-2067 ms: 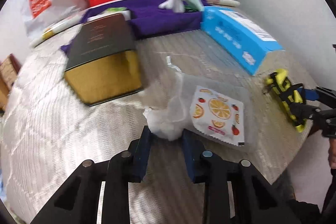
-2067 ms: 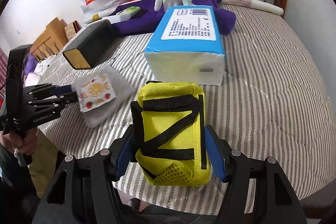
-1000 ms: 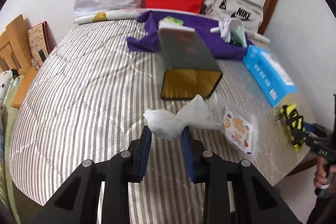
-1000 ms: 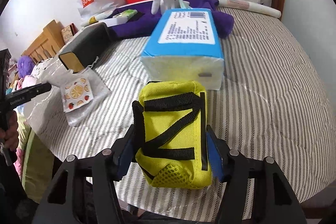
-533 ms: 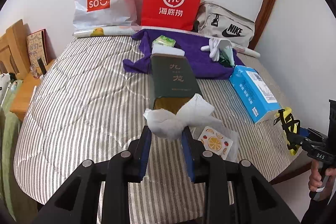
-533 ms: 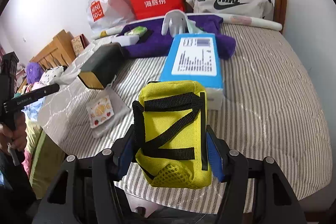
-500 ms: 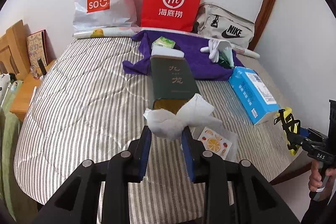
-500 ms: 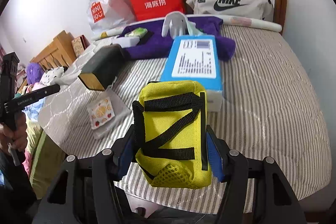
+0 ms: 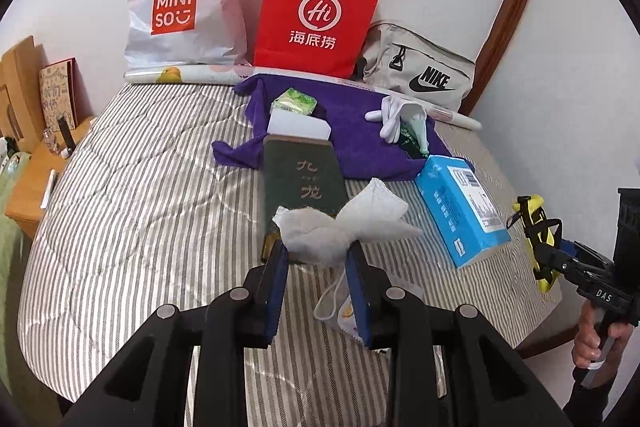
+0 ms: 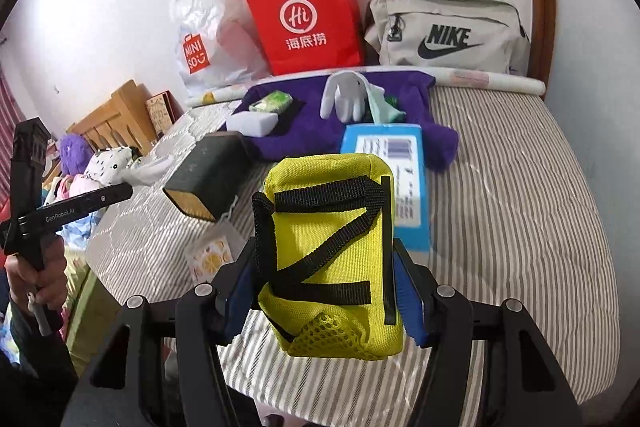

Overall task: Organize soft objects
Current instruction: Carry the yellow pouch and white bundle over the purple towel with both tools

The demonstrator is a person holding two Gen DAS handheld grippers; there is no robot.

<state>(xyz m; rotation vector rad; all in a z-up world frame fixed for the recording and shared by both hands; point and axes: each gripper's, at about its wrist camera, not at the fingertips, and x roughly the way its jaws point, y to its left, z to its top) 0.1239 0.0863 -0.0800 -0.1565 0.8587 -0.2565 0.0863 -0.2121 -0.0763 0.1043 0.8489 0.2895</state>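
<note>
Plainly, both hands carry something soft above the striped bed (image 9: 132, 203). On the left, the left gripper (image 9: 318, 259) has its jaws drawn fairly close, pinching a white face mask (image 9: 340, 223) at its bunched middle; the ends flare out either side and an ear loop dangles below, so it looks nearly weightless and limp, likely to slide unless held at that gathered waist. Farther right, the right gripper (image 10: 326, 291) stands about half open, its blue pads pressed on both flanks of a yellow pouch (image 10: 330, 251) with black straps, held clear of the bed; the pouch seems light and padded, giving under squeeze but keeping its block shape, so a grip across its sides suits it better than the loose straps or mesh corner. The left wrist view alone shows the mask's pinch and the pouch edge-on at far right; the right wrist view alone shows the pouch's strapped face and the person's hand (image 10: 38, 277) on the left tool's handle.
</note>
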